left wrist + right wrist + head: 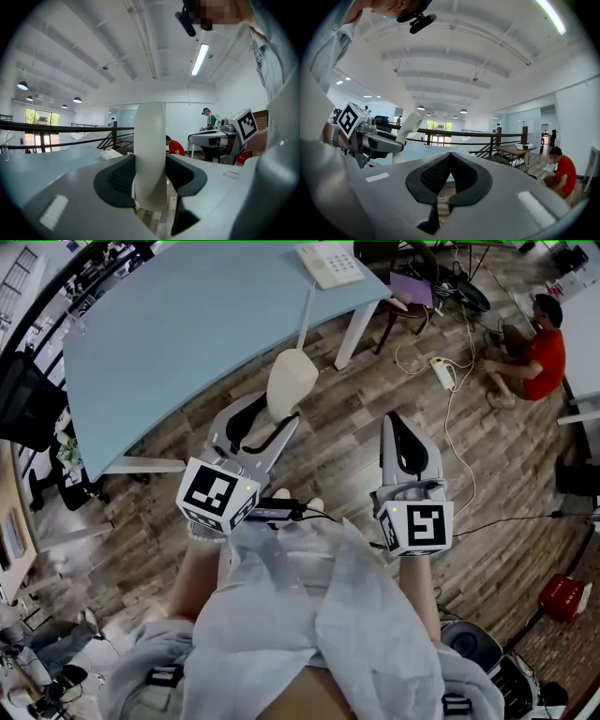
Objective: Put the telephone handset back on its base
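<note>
Clamped between both pads of the left gripper point(277, 413): the cream telephone handset point(292, 379), jaws spread wide around it. In the left gripper view, upright and edge-on in the grip point(150, 140), long axis vertical. In the head view, pointing away from the person toward the light blue table point(169, 343), with its rounded end past the jaw tips, just off the table's near edge and above the wooden floor point(337, 451). Joined by a coiled cord point(305, 320) running across the table top to the telephone base point(328, 265) at the table's far corner, well apart from the handset.

Keypad on the base too small to read. Black-and-white square markers on the left cube point(217, 495) and the right cube point(419, 526); no words on them.

Right gripper point(396, 420) with pads pressed together, nothing between, off the table's near edge and level with the left one. Beyond the table's right end, a person in a red shirt point(542, 352) sitting on the floor near a white power strip point(442, 374).
</note>
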